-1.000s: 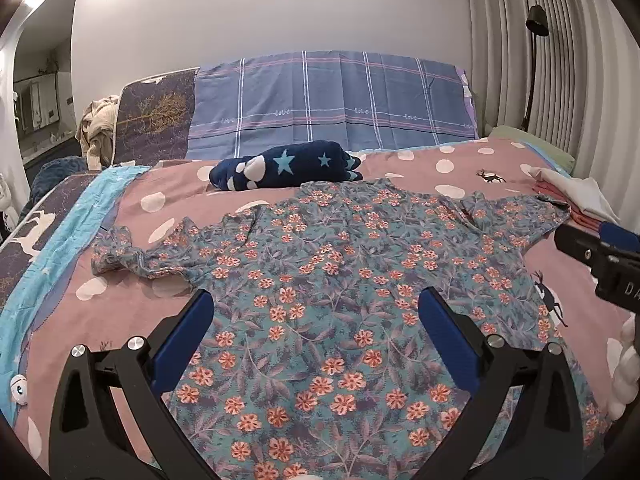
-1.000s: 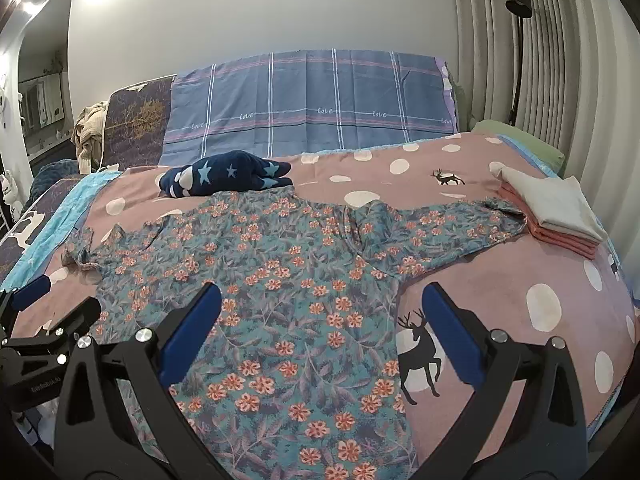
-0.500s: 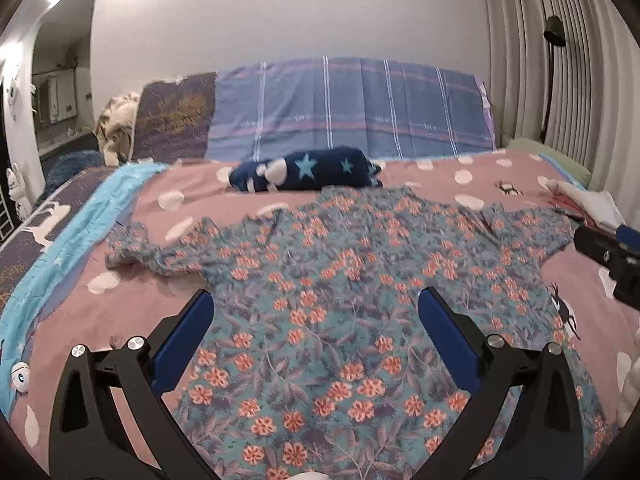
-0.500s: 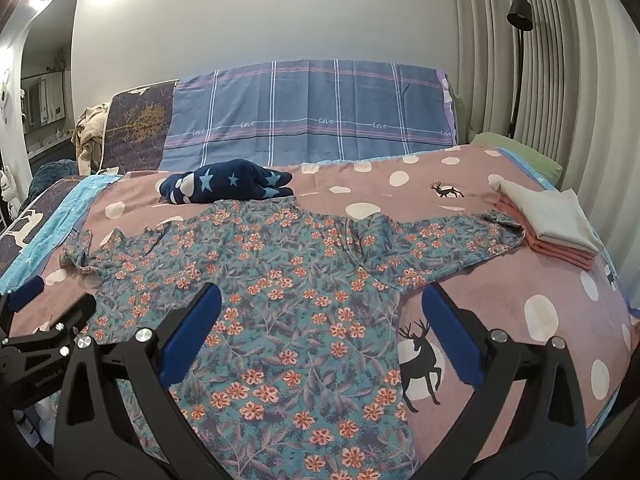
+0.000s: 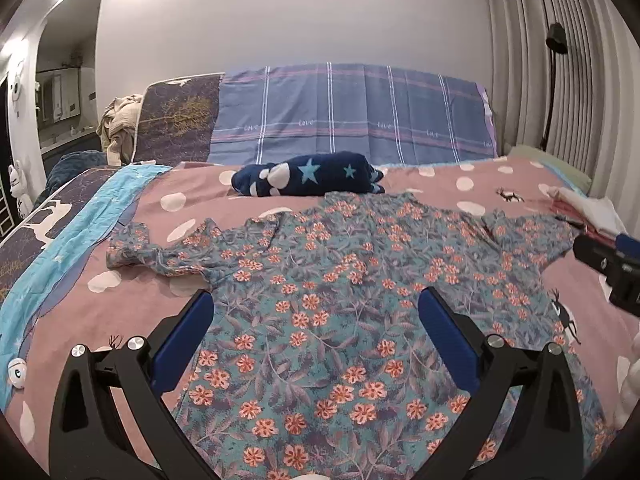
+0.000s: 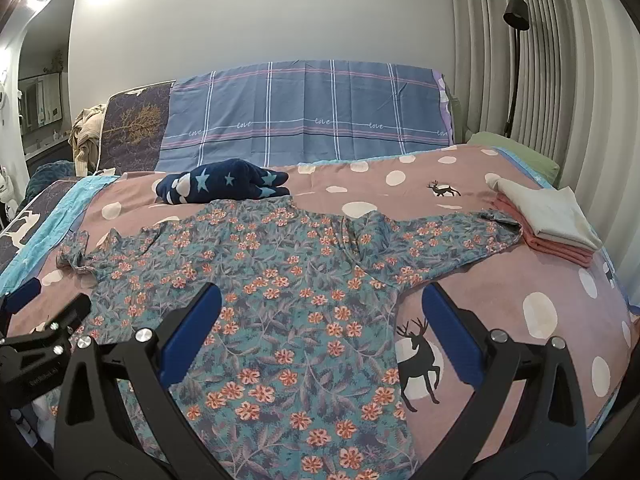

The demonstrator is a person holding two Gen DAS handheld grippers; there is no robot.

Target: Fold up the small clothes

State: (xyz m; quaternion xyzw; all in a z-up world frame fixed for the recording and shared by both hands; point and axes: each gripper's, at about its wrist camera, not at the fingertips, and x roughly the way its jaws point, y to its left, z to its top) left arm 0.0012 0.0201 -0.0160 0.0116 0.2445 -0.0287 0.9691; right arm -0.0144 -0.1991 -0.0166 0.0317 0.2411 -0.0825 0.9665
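Observation:
A teal floral long-sleeved garment lies spread flat on the pink bedspread, sleeves out to both sides; it also shows in the right wrist view. My left gripper is open and empty, hovering above the garment's lower left part. My right gripper is open and empty, hovering above its lower right edge. The left sleeve is bunched at its cuff. The right sleeve reaches toward a folded stack.
A dark blue star-print bundle lies behind the garment's collar. A folded stack of white and pink clothes sits at the bed's right side. Plaid pillows line the headboard. A blue blanket runs along the left edge.
Both grippers have risen and tilted a little, so the garment sits lower in the views. Both stay open. The garment has not moved.

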